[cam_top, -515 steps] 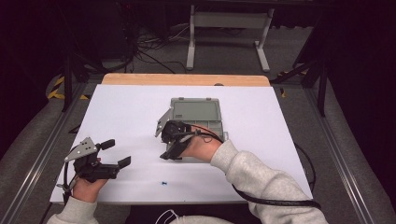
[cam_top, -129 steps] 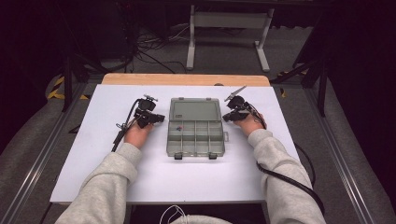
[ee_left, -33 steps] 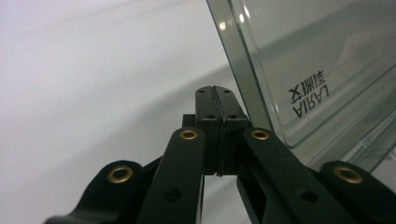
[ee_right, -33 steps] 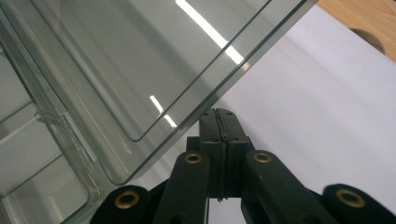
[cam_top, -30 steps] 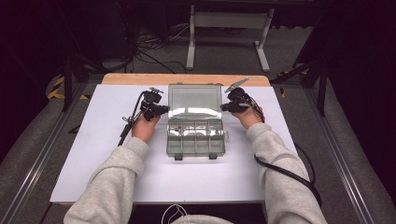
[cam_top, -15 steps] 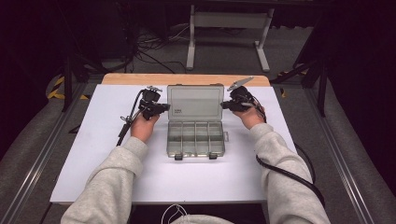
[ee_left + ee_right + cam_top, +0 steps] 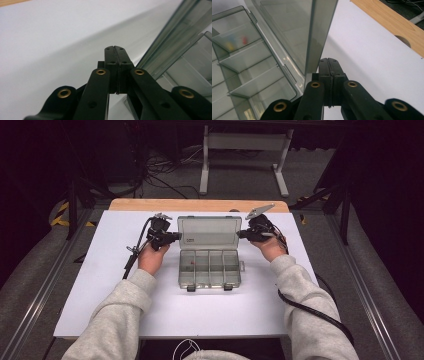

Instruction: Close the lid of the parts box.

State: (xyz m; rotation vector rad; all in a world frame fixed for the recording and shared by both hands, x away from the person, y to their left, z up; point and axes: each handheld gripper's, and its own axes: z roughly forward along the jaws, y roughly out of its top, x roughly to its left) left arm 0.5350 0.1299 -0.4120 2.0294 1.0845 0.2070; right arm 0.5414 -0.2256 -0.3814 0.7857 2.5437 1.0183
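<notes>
**Two tools are lifting the lid of a clear box**

The clear box (image 7: 208, 268) is sitting in the middle of the white table (image 7: 100, 285). Its lid (image 7: 209, 233) is standing up at the back. The left tool (image 7: 172, 236) and the right tool (image 7: 242, 234) are each pushing at one side edge of the lid, so it is tipping evenly and not twisting. Both tools are squeezed tight with nothing between them, making blunt tips for pushing. Tiny colored bits (image 7: 235, 40) are lying in one compartment.
</notes>
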